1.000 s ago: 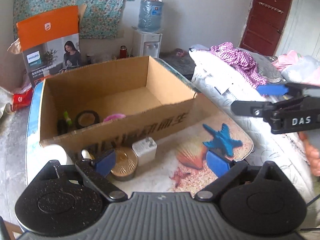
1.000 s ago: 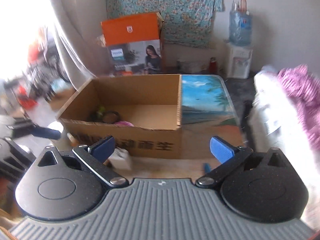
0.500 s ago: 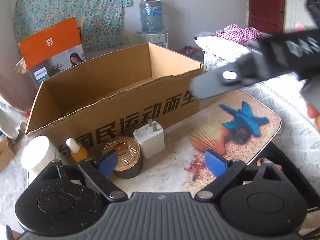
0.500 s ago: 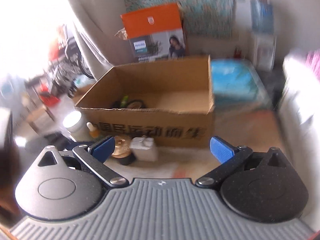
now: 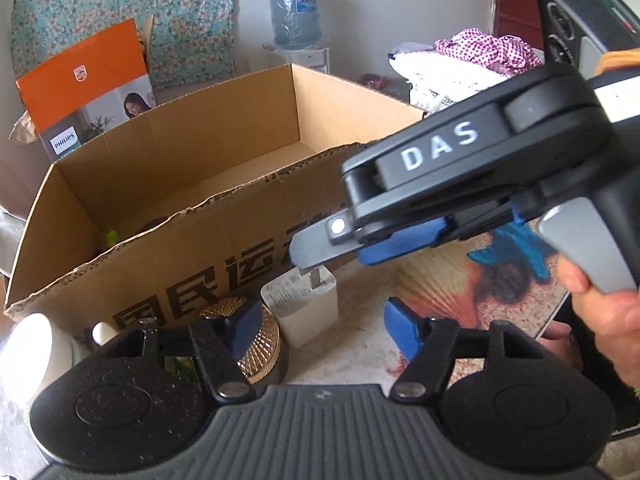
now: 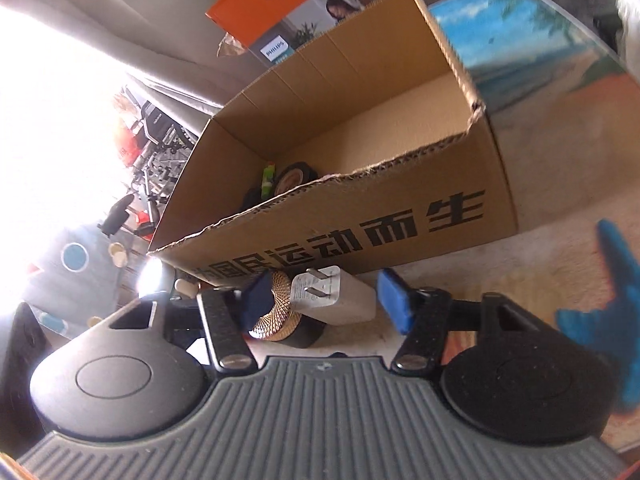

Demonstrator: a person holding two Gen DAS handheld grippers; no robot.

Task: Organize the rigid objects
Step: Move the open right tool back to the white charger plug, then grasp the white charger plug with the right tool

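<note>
— What fills the upper left of the left wrist view?

— A floral turquoise cloth (image 5: pixel 120 20) hangs on the wall, and below it stands an orange Philips carton (image 5: pixel 86 88) with a woman's photo printed on it.

— And top centre?

— A blue water jug (image 5: pixel 295 12) sits on a white dispenser (image 5: pixel 306 58).

— Upper right?

— A dark red door (image 5: pixel 514 0), and under it a pink checked garment (image 5: pixel 486 50) heaped on white bedding (image 5: pixel 436 72).

— Anything in the right wrist view?

— The beach-print surface (image 6: pixel 520 40) at upper right, and a glaring window at left with blurred clutter.
</note>
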